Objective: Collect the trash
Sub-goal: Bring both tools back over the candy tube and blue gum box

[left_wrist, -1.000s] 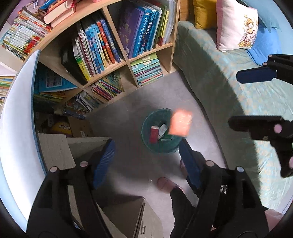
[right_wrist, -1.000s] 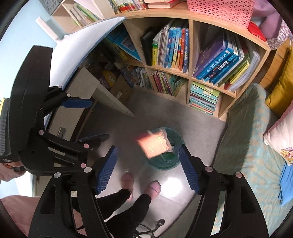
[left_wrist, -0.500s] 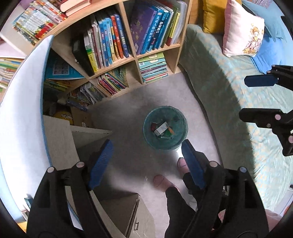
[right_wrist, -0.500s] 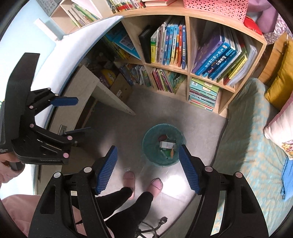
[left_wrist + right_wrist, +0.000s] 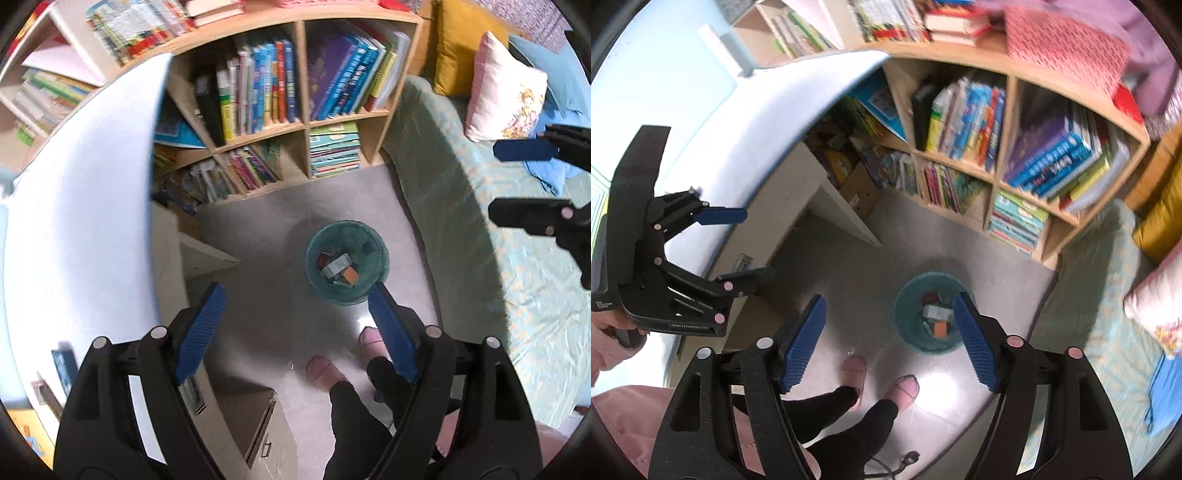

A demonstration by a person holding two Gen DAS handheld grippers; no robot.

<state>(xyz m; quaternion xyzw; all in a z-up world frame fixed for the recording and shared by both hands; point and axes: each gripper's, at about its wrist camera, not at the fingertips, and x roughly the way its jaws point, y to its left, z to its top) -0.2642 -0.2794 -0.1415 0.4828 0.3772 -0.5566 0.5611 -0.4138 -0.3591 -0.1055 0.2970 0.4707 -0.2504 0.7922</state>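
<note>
A teal trash bin (image 5: 325, 284) stands on the grey floor, also in the right wrist view (image 5: 905, 332). Inside lie an orange piece (image 5: 350, 275), a grey box (image 5: 336, 265) and a dark red item (image 5: 324, 258). My left gripper (image 5: 295, 332) is open and empty, high above the floor, left of the bin. My right gripper (image 5: 890, 339) is open and empty, high above the bin. Each gripper shows in the other's view: the right one (image 5: 524, 184) and the left one (image 5: 738, 243).
A wooden bookshelf (image 5: 306, 122) full of books stands behind the bin. A white desk (image 5: 74, 221) with a drawer unit (image 5: 266, 435) is on the left. A bed (image 5: 517, 295) with pillows (image 5: 502, 107) is on the right. The person's slippered feet (image 5: 879, 376) stand near the bin.
An orange piece was falling through the air one second ago; now it lies in the bin. Both grippers have stayed open and have shifted slightly; the views are tilted more toward the shelf.
</note>
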